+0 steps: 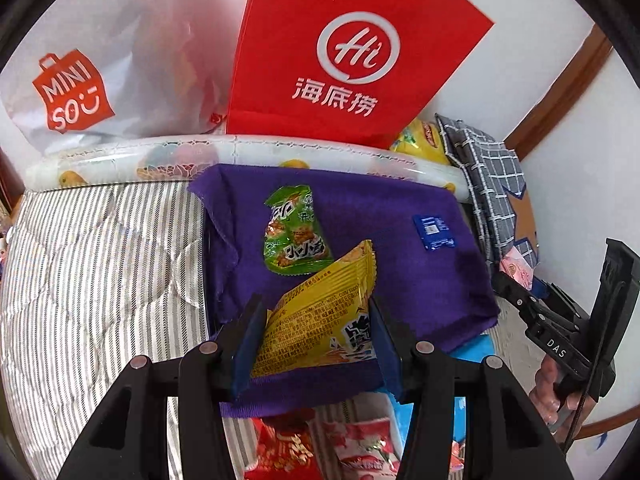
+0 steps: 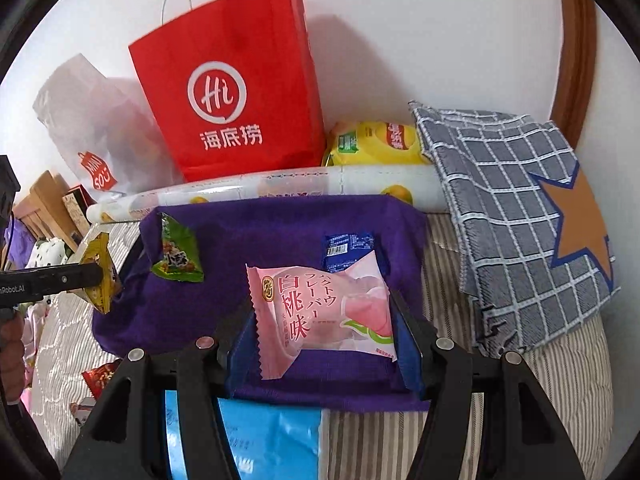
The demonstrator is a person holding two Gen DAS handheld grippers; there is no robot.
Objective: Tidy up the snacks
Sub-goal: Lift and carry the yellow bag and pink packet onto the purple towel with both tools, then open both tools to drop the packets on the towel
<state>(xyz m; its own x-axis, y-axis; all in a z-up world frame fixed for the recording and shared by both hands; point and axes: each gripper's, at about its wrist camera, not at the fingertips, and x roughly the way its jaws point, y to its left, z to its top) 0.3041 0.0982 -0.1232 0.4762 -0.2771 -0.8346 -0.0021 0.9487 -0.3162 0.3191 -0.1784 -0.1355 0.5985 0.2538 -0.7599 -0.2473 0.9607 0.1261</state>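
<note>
My left gripper (image 1: 316, 320) is shut on a yellow snack packet (image 1: 328, 280), its blue pads pressing on both sides. It hangs over a purple cloth (image 1: 400, 272). On that cloth lie a green snack packet (image 1: 294, 232) and a small blue packet (image 1: 434, 232). My right gripper (image 2: 322, 320) is shut on a pink peach-print packet (image 2: 312, 292), just in front of the blue packet (image 2: 348, 244). In the right wrist view the green packet (image 2: 176, 256) lies to the left, and the yellow packet (image 2: 98, 272) shows at the left edge.
A red paper bag (image 1: 340, 60) and a white shopping bag (image 1: 80, 80) stand against the wall behind a patterned roll (image 1: 240, 152). A checked cloth with a star (image 2: 520, 220) and a yellow chip bag (image 2: 376, 140) lie at the right. Red snack packets (image 1: 288, 448) lie on the striped bedding (image 1: 100, 280).
</note>
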